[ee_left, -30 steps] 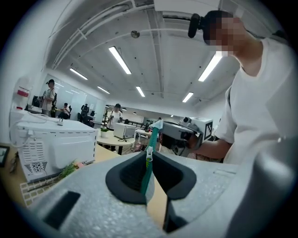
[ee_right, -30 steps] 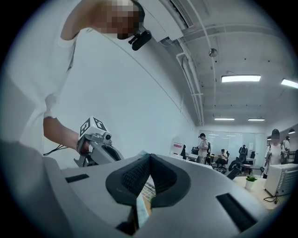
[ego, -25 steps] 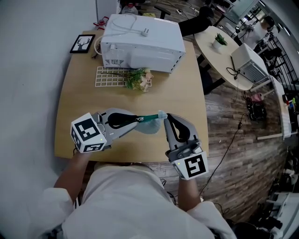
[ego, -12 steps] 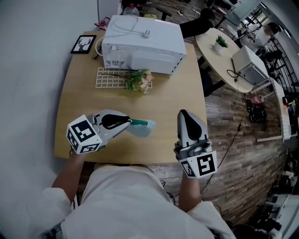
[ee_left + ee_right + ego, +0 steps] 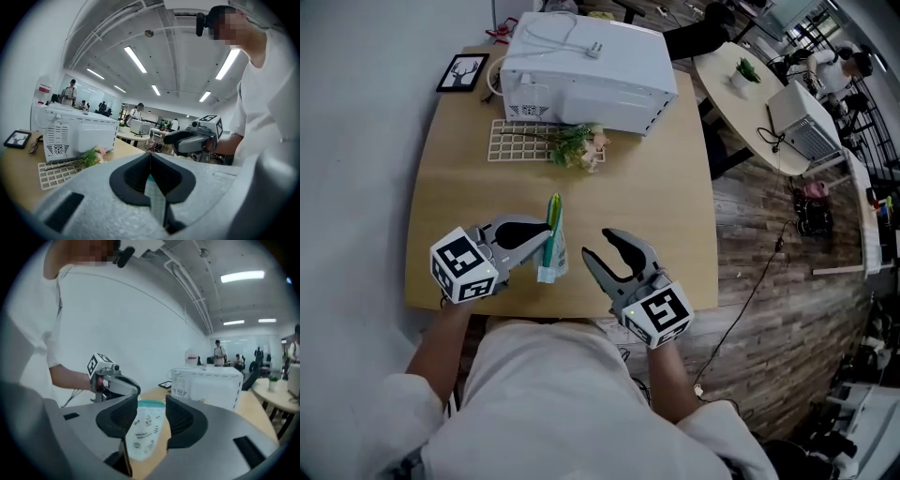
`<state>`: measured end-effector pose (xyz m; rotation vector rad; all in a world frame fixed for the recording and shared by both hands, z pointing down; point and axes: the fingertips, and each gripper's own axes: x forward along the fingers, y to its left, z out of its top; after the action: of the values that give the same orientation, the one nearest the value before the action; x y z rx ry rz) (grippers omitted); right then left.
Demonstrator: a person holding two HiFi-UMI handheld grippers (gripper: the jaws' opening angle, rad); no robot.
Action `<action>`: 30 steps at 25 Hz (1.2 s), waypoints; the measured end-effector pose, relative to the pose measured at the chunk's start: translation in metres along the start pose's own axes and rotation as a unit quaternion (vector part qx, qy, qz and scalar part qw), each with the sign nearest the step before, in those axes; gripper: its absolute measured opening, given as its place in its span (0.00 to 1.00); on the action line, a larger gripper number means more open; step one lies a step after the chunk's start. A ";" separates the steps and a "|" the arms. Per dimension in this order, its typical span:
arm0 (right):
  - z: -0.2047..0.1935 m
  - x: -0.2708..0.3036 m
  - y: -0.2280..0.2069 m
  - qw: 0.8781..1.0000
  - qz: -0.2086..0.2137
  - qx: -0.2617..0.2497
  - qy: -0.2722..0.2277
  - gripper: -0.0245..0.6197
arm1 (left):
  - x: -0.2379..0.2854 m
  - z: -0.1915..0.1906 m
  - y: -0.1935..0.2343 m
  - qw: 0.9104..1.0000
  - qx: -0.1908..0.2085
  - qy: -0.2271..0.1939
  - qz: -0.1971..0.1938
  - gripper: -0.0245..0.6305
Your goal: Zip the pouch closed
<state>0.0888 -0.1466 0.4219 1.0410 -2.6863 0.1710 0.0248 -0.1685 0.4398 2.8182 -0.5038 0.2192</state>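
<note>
Well, pouch (image 5: 553,266) in left gripper (image 5: 543,242) (upright)

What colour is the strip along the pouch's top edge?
Teal green: the strip on the pouch shows best in the right gripper view.

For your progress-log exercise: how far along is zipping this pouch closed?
Done, it seems: the pouch shows its teal zip strip as one flat band. In hand: the left gripper is shut on the pouch's edge. The right gripper, jaws opening, holds nothing. Left: checking the seal.
</note>
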 end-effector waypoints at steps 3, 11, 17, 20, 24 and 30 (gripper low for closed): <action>-0.006 0.013 0.020 0.997 0.018 0.077 0.002 0.38 | 0.002 -0.003 0.002 1.000 0.000 -0.002 0.019 0.06; -0.024 0.028 0.017 0.996 -0.010 0.050 0.074 0.32 | 0.013 0.005 -0.004 0.999 0.010 -0.012 0.031 0.05; -0.031 0.033 0.021 0.994 -0.016 0.003 0.108 0.32 | 0.010 0.005 -0.004 0.999 0.001 -0.019 0.030 0.06; -0.033 0.036 0.024 0.994 -0.017 0.002 0.112 0.27 | 0.010 0.005 -0.007 0.999 -0.004 -0.024 0.026 0.05; -0.033 0.038 0.026 0.993 -0.018 -0.025 0.118 0.12 | 0.010 0.007 -0.009 0.999 -0.011 -0.032 0.022 0.05; -0.020 0.031 0.024 0.993 -0.027 -0.064 0.095 0.08 | 0.008 0.014 -0.008 0.999 -0.007 -0.036 0.021 0.05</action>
<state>0.0538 -0.1448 0.4494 1.0029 -2.4623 0.0816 0.0361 -0.1677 0.4263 2.8115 -0.5781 0.1215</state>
